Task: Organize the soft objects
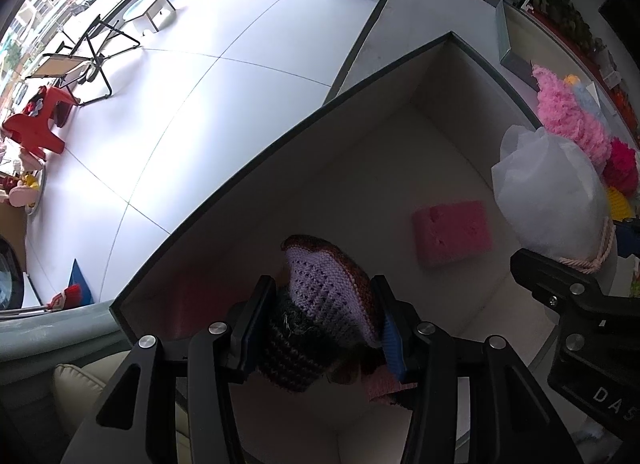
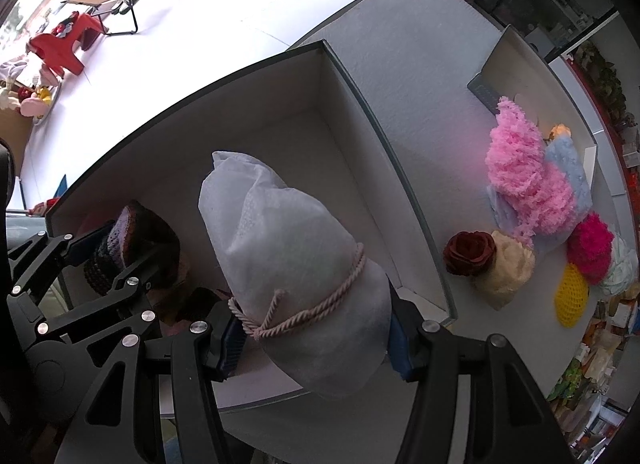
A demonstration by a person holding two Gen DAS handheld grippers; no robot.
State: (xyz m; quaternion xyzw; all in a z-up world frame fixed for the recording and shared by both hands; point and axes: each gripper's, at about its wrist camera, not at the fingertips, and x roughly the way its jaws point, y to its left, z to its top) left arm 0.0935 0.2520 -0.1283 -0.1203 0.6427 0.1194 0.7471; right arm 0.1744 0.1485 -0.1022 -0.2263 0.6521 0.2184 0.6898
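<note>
Pinching a knitted hat (image 1: pixel 332 296) over the box (image 1: pixel 400 76), the left hand-held gripper (image 1: pixel 324 328) faces the right hand-held gripper (image 2: pixel 316 340) clamping a white pouch (image 2: pixel 296 264).

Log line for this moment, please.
left gripper: shut on knitted hat | right gripper: shut on white pouch | both over box

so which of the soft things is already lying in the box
Only the pink sponge lies on the box floor. The knitted piece and white drawstring bag are each clamped in a tool.
</note>
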